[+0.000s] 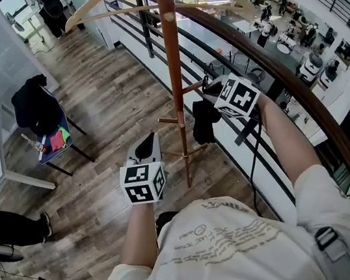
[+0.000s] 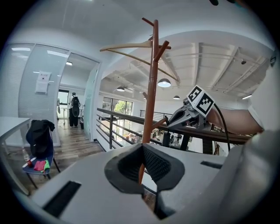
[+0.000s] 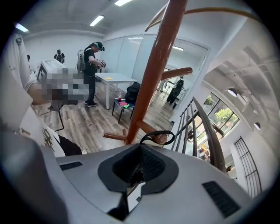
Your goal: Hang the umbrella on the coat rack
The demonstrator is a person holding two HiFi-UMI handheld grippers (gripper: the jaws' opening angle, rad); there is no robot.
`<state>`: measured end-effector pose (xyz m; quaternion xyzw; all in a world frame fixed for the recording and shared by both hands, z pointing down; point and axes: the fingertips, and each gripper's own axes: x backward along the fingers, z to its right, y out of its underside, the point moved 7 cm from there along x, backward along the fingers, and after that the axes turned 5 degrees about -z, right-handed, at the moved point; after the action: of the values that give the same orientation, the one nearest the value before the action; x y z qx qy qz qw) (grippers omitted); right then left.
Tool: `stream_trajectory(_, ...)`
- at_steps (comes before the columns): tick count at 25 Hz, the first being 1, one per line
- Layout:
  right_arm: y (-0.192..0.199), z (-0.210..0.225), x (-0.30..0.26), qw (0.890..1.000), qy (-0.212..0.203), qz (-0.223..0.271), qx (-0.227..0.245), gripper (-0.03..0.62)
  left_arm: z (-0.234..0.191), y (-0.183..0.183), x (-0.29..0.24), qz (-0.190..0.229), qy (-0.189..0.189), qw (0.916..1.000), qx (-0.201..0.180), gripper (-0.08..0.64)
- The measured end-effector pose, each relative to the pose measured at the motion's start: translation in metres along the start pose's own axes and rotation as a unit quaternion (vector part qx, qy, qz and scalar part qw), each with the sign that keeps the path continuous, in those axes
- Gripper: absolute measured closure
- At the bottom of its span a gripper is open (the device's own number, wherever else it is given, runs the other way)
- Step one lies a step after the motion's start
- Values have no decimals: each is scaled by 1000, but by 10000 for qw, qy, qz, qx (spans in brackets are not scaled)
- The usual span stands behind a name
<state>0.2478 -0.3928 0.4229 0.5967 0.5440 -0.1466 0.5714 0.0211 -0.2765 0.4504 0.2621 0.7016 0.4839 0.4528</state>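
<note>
The black folded umbrella [image 1: 203, 124] hangs just right of the pole of the tall reddish-brown wooden coat rack [image 1: 176, 70], below the right gripper [image 1: 212, 89]. In the right gripper view, its thin black wrist strap [image 3: 154, 134] loops round the knobbed tip of a short wooden peg [image 3: 146, 130] low on the rack. From there the strap runs back into that gripper's fingers, which are pinched on a dark part of the umbrella, probably the strap's near end. The left gripper [image 1: 150, 138] hovers near and left of the pole, well apart from the umbrella. Its fingers are pressed almost together on nothing, with only a sliver of the pole showing through the slit.

The task looks nearly done, since the strap seems to be over the peg. What is left is to let go and draw the right gripper away, checking that the loop sits behind the knob and does not slide off.
</note>
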Motion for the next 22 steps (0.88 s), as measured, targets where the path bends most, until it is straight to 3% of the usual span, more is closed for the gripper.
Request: stream_trajectory(22,-20,-26,-30,9997,-119,190,64,586,-5,16,13,-96,-176,9997,129,555)
